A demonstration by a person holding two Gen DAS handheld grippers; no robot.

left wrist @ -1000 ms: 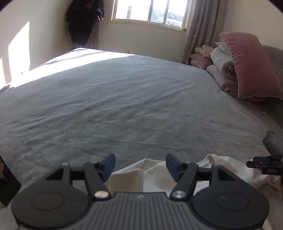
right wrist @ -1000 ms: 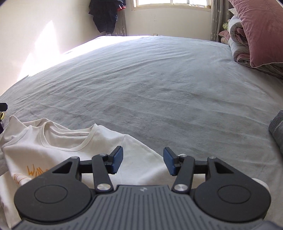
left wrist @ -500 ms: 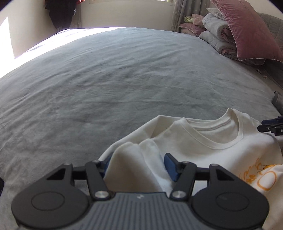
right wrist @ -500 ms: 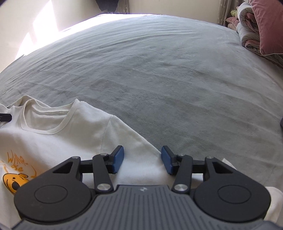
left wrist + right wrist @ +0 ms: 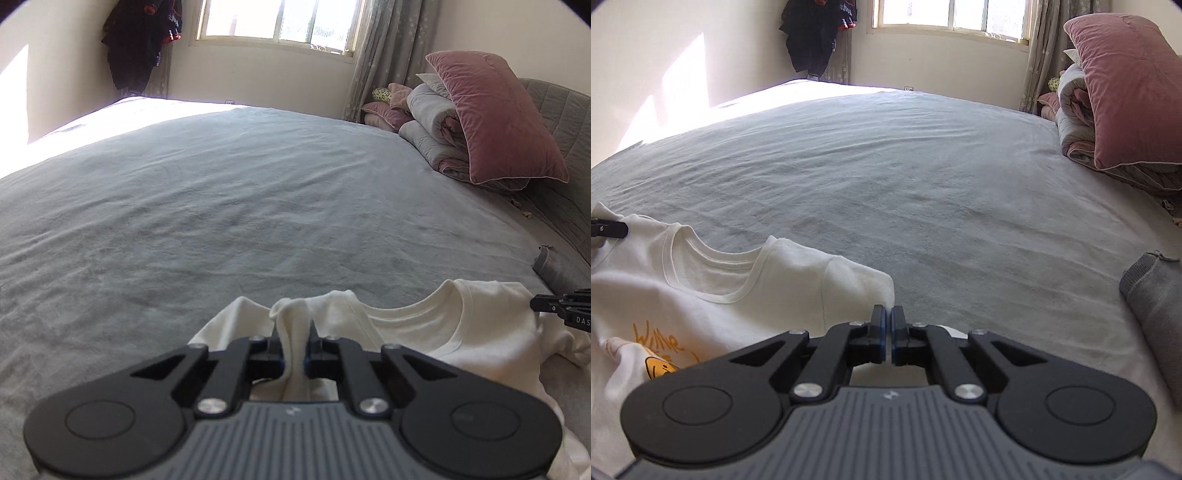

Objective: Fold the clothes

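A cream T-shirt with an orange print lies at the near edge of the grey bed, collar facing the far side. It also shows in the right wrist view. My left gripper is shut on a bunched fold of the shirt's left shoulder and sleeve. My right gripper is shut on the edge of the shirt's right sleeve, with only a thin layer between the pads. The right gripper's tip shows at the right edge of the left wrist view.
The grey bedspread stretches far ahead. A pink pillow on folded quilts sits at the far right by the headboard. A folded grey garment lies to the right of the shirt. Dark clothes hang by the window.
Both grippers closed on the shirt: the left on the shoulder fold, the right on the sleeve edge. Both views have tilted up from the bed since half a second ago.
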